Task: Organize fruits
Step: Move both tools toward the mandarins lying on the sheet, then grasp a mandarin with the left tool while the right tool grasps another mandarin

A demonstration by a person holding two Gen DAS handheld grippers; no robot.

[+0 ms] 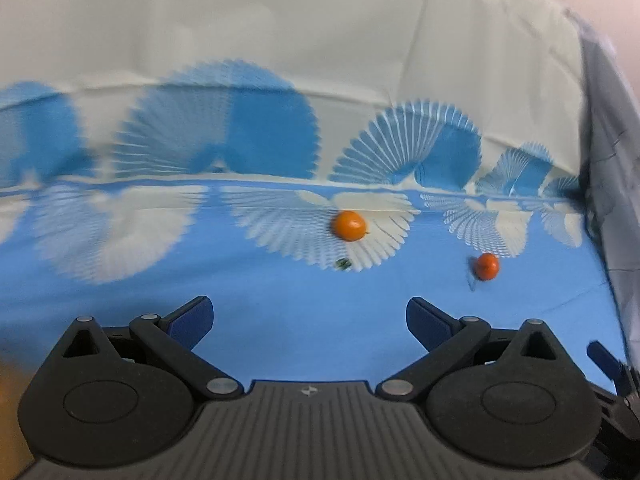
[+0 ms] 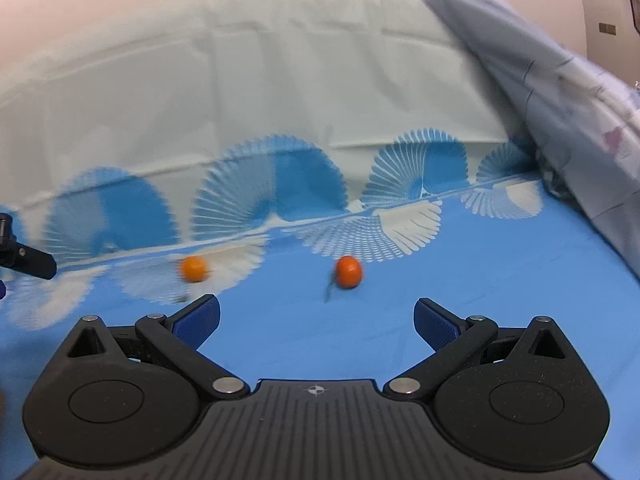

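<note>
Two small orange fruits lie on a blue and white fan-patterned cloth. In the left wrist view the lighter orange fruit [image 1: 350, 225] lies ahead of my open, empty left gripper [image 1: 309, 322], and the redder fruit [image 1: 487, 266] lies to the right. In the right wrist view the redder fruit [image 2: 349, 272] lies just ahead of my open, empty right gripper [image 2: 317, 322], and the lighter fruit [image 2: 194, 269] lies to the left. Both grippers hover above the cloth, apart from the fruits.
The patterned cloth [image 1: 280, 304] covers the surface and rises at the back. A grey-blue blanket [image 2: 560, 100] is bunched at the right. A small green speck [image 1: 343, 264] lies near the lighter fruit. Part of the left gripper [image 2: 24, 260] shows at the right view's left edge.
</note>
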